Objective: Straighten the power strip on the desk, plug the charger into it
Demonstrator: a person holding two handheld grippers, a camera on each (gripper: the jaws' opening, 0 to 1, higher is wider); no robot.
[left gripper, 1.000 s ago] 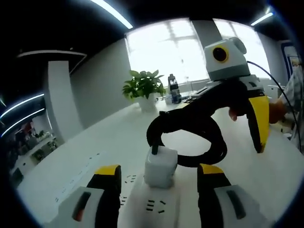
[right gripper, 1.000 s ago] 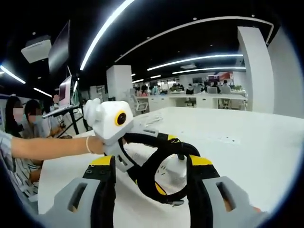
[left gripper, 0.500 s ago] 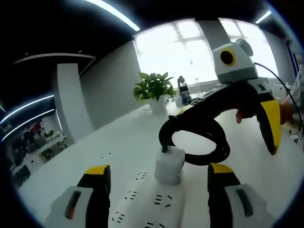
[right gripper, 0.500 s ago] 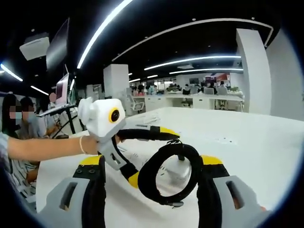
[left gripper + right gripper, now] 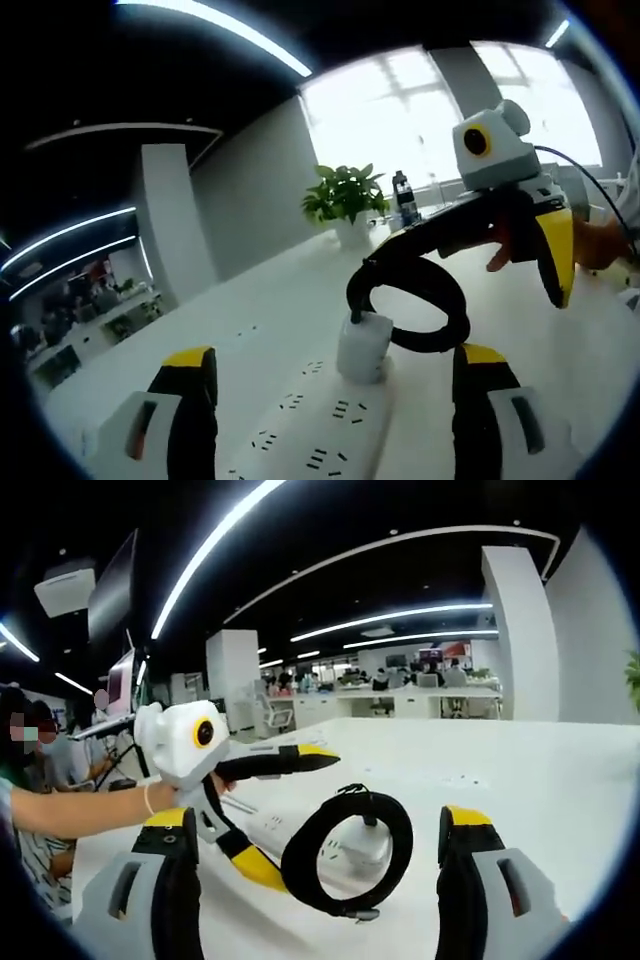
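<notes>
In the left gripper view, the left gripper [image 5: 330, 400] is hanging low over the white desk [image 5: 240, 330] with its jaws spread wide and nothing between them, and the white power strip [image 5: 315, 445] is lying flat on the desk between them. The white charger [image 5: 362, 347] is sitting plugged into the strip's far end, with its black cable coil [image 5: 410, 300] looping up above it. No readable writing is showing on the strip or charger. Beyond, the right gripper [image 5: 520, 240] is reaching in from the right, just by the coil; in the right gripper view its jaws are standing wide apart, empty, around the coil. Farther back, a potted plant [image 5: 345, 200] is standing near the windows.
</notes>
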